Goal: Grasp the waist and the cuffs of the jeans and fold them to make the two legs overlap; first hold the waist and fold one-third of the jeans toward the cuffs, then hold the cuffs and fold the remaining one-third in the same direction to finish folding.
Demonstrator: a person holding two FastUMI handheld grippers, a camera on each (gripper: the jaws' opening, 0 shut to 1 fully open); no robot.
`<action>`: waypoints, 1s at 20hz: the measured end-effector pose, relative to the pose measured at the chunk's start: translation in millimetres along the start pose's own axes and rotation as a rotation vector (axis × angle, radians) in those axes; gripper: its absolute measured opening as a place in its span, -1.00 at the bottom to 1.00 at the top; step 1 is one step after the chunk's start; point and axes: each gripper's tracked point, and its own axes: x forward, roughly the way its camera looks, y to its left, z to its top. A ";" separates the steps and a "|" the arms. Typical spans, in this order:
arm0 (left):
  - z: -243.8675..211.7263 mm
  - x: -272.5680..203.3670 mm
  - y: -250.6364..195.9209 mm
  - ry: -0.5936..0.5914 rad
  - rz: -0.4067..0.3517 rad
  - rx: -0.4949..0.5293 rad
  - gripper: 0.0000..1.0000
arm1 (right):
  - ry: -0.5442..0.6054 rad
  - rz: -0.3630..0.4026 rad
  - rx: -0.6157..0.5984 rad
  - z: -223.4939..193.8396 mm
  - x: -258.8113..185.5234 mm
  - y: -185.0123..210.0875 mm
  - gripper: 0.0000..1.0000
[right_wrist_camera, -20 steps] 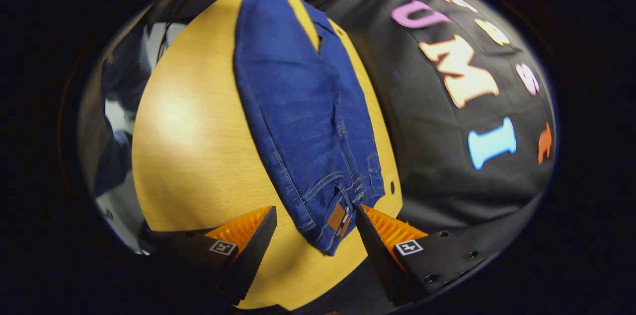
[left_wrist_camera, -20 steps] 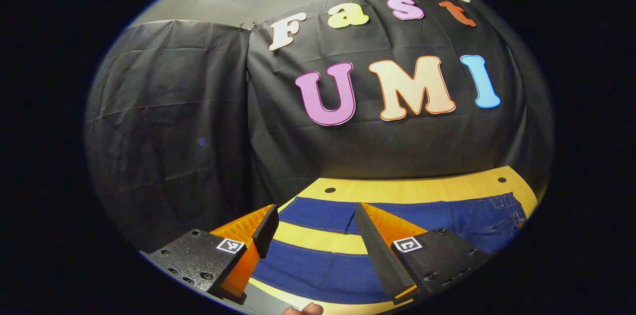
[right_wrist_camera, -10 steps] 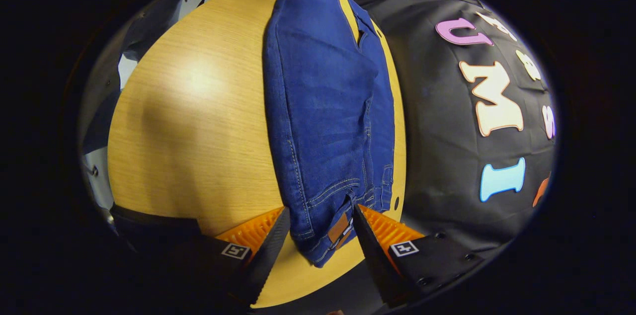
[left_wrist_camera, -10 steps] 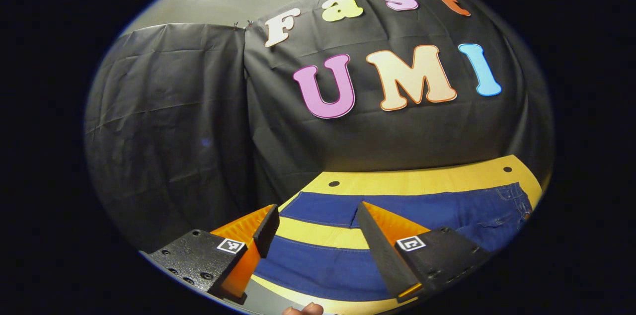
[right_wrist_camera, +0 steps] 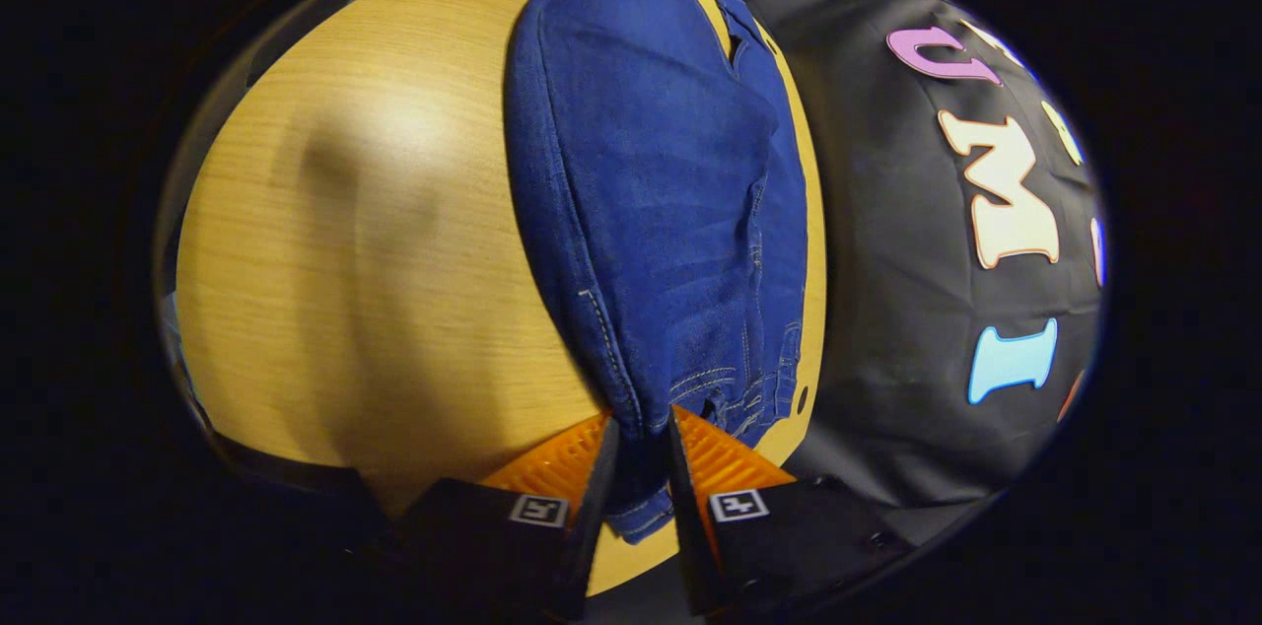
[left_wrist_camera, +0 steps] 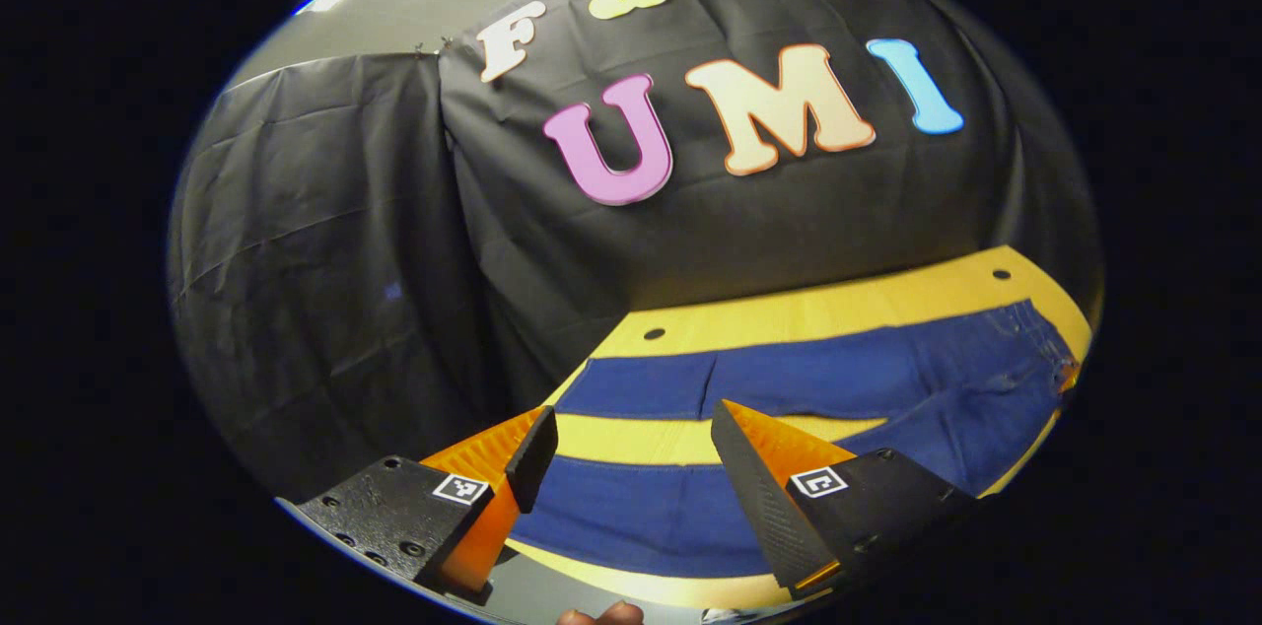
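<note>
Blue jeans [right_wrist_camera: 651,201] lie flat on a wooden table [right_wrist_camera: 375,241], legs stretching away in the right gripper view. My right gripper [right_wrist_camera: 639,433] is shut on the jeans' waist [right_wrist_camera: 646,467], with denim pinched between both fingers. In the left gripper view the two legs [left_wrist_camera: 789,379] lie spread apart, a strip of table showing between them, the waist [left_wrist_camera: 1035,349] at the far right. My left gripper [left_wrist_camera: 631,433] hovers open above the cuff end of the near leg [left_wrist_camera: 631,517], touching nothing.
Black cloth walls stand right behind the table's far edge [left_wrist_camera: 818,300]. Small holes [left_wrist_camera: 654,334] mark the tabletop near that edge. A fingertip [left_wrist_camera: 601,615] shows at the bottom of the left gripper view. Bare tabletop lies left of the jeans in the right gripper view.
My right gripper moved in onto the waist and went from open to shut on it. My left gripper tipped down a little, staying open above the cuffs.
</note>
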 end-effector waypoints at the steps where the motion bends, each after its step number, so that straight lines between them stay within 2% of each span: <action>1: -17.5 0.8 9.9 0.030 0.000 0.040 0.91 | 0.005 0.004 0.019 -1.1 4.1 1.8 -0.64; 2: -35.6 2.4 22.8 0.065 0.003 0.096 0.90 | 0.009 0.006 0.041 -0.4 4.9 -0.4 -0.59; 3: -53.7 6.8 36.3 0.094 0.004 0.169 0.90 | 0.016 0.002 0.065 -1.5 8.6 -2.6 -0.84; 4: -74.0 10.0 52.1 0.136 0.003 0.251 0.89 | 0.026 0.010 0.081 -2.9 6.1 -3.9 -0.73; 5: -94.6 13.9 67.0 0.169 -0.003 0.336 0.89 | 0.027 -0.005 0.089 2.5 2.3 -7.4 -0.73; 6: -114.6 19.7 81.4 0.198 -0.010 0.426 0.88 | 0.055 -0.008 0.103 1.3 6.7 -6.9 -0.84; 10: -167.8 40.7 128.5 0.263 -0.080 0.758 0.88 | 0.107 0.002 0.081 1.2 5.3 -8.1 -0.84; 15: -208.3 61.7 146.5 0.288 -0.218 0.981 0.87 | 0.168 -0.005 0.091 1.6 4.8 -7.9 -0.84; 20: -247.6 77.1 149.7 0.313 -0.356 1.158 0.87 | 0.205 -0.010 0.096 0.9 4.8 -8.1 -0.84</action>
